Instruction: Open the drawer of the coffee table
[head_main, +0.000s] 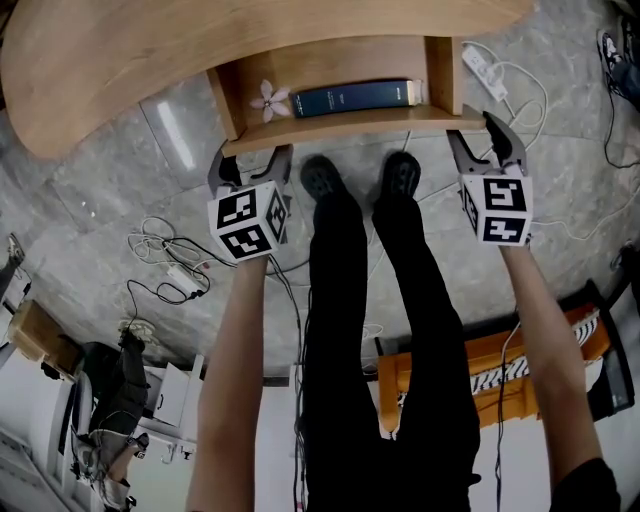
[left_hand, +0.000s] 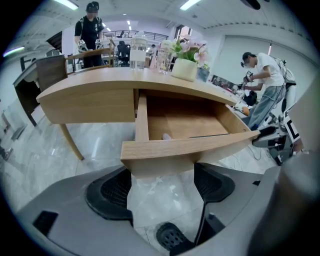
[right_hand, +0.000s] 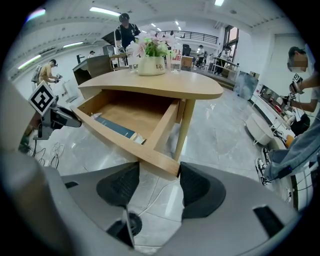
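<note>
Cables (head_main: 165, 262) strewn on floor (head_main: 120, 180). Drawer (head_main: 340, 122) open, holding blue book (head_main: 352, 98), pink flower (head_main: 270, 100). Left tongs (head_main: 253, 157) and right tongs (head_main: 472, 135) released, perhaps touching its front.

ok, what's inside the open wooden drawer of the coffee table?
A dark blue book and a pale pink flower beside it. The light wooden tabletop covers the back of the drawer, so that part is hidden.

Drawer (head_main: 340, 124) sticks out under coffee table (head_main: 150, 60) w/ book (head_main: 365, 97) along its front edge, flower (head_main: 270, 100) front-left inside; L gripper (head_main: 250, 165) & R gripper (head_main: 480, 140) at front corners.
</note>
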